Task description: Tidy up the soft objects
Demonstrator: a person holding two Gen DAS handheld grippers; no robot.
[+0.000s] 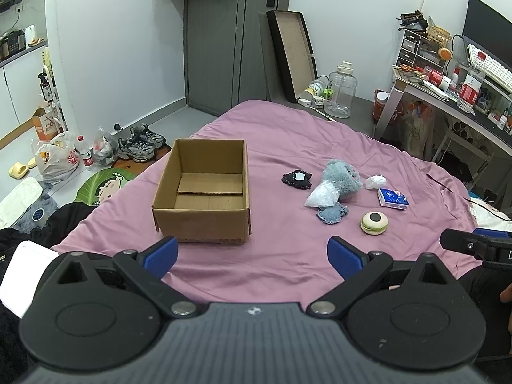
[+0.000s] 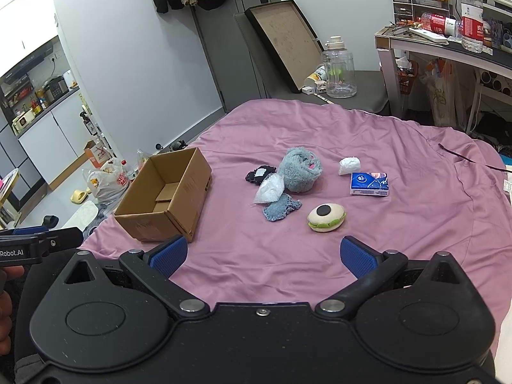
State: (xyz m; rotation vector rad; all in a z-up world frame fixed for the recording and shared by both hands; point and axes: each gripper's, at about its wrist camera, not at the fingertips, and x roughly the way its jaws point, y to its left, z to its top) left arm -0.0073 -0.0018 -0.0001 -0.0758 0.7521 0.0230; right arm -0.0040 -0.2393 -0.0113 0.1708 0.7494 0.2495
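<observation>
An open empty cardboard box (image 1: 201, 192) (image 2: 163, 195) sits on the pink bedsheet (image 1: 288, 265). To its right lie soft items: a fluffy grey-blue plush (image 1: 344, 177) (image 2: 299, 168), a black patch (image 1: 297, 179) (image 2: 259, 173), a clear plastic bag (image 1: 321, 195) (image 2: 271, 188), a blue knitted cloth (image 1: 332, 214) (image 2: 281, 207), a burger-shaped plush (image 1: 374, 222) (image 2: 326, 217), a white wad (image 1: 375, 181) (image 2: 349, 165) and a blue tissue pack (image 1: 393, 198) (image 2: 369, 184). My left gripper (image 1: 252, 256) is open and empty in front of the box. My right gripper (image 2: 262, 257) is open and empty, short of the burger plush.
A large water jug (image 1: 340, 91) and a leaning tray (image 1: 292, 54) stand beyond the bed. A cluttered desk (image 1: 448, 92) is at the right. Shoes (image 1: 140, 144) and bags (image 1: 57, 156) lie on the floor at the left.
</observation>
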